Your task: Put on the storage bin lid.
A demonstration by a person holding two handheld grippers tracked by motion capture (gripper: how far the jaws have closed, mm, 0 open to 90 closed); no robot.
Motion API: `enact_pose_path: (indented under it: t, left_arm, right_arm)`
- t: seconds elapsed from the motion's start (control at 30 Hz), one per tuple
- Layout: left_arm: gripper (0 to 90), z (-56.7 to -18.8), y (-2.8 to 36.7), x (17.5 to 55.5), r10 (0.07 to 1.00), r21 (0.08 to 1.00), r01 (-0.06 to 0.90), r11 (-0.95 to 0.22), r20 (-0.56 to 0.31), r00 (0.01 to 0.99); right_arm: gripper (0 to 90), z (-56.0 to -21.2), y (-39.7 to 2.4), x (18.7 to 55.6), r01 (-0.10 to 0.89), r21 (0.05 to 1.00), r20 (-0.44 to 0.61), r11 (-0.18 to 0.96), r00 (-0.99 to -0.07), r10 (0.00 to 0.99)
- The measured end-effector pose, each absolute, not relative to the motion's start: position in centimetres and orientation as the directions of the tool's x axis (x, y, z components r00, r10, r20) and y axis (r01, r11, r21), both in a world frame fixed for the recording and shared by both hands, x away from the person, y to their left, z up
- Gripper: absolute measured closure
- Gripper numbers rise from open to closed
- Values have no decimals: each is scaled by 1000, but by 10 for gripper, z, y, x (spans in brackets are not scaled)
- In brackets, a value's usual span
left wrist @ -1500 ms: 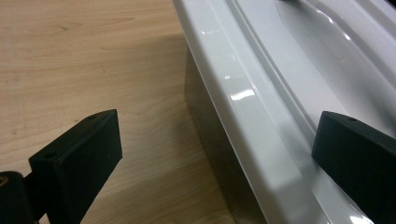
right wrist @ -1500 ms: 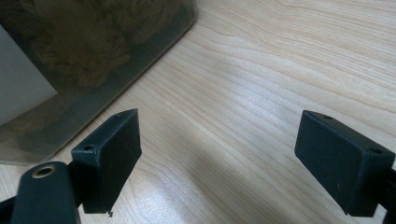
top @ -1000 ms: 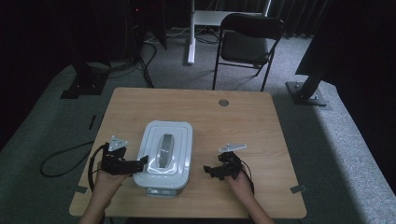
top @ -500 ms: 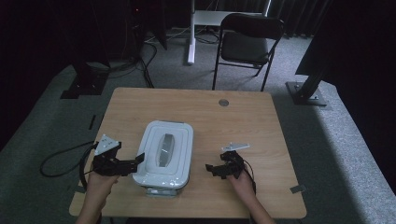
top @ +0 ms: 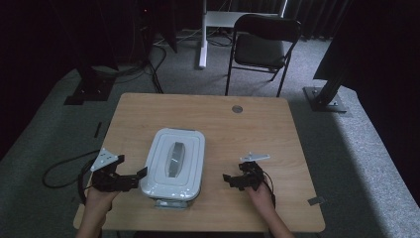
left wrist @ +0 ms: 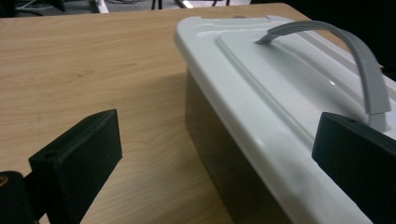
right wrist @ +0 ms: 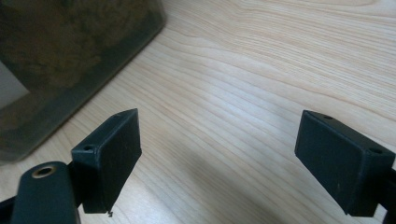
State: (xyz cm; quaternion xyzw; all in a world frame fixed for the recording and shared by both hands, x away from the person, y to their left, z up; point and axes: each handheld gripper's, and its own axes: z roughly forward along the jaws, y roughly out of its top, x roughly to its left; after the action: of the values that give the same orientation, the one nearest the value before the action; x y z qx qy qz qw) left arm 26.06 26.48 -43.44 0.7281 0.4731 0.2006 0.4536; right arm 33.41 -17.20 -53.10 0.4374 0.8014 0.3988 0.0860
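Desk: light wooden desk [top: 257, 134] with rounded corners, standing on grey carpet floor [top: 366, 163]; small round grey grommet [top: 237, 108] near far edge.
Box: white plastic rectangular storage box [top: 173, 162] with lid and flat grey handle [top: 174, 158] on top; placed on near-left part of desk, long side pointing away from the person; in right gripper view, a dark translucent wall at upper left [right wrist: 70, 60].
Left gripper: black two-jaw left gripper [top: 133, 177] held by left hand [top: 99, 198], just beside left side of box, near its front corner; jaws wide apart, holding nothing; in left gripper view [left wrist: 215, 154], one jaw over bare desk, other jaw at level of lid rim; touching or not, impossible to tell.
Right gripper: black two-jaw right gripper [top: 229, 179] held by right hand [top: 261, 194], on right of box and apart from it, pointing toward it; jaws wide apart in right gripper view [right wrist: 217, 158], nothing but wood grain between them.
Plates: grey three-cornered plate on top of each gripper.
Cable: black cable [top: 62, 168] trailing from left gripper over left desk edge to floor.
Behind desk: black folding chair [top: 262, 44], white post [top: 202, 34], dark stands and curtains.
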Motion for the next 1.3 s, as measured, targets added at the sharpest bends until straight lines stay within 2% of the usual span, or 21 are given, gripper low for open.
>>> enact_pose_path:
  t: [0.57, 0.93, 1.1, 1.3]
  left_arm:
    - [24, -463, 301, 261, 905, 833, 550, -60, -188, 383]
    - [24, -497, 308, 268, 916, 815, 574, -78, -169, 363]
    - [24, -511, 309, 269, 926, 812, 574, -105, -131, 354]
    - [24, -523, 314, 270, 936, 797, 598, -92, -136, 325]
  right_arm:
    - [136, -534, -200, 332, 621, 738, 155, 264, -536, 830]
    - [132, -538, -225, 327, 615, 755, 107, 228, -458, 883]
    - [125, -541, -240, 324, 627, 755, 109, 194, -412, 904]
    - [125, -545, -258, 319, 641, 750, 110, 165, -367, 924]
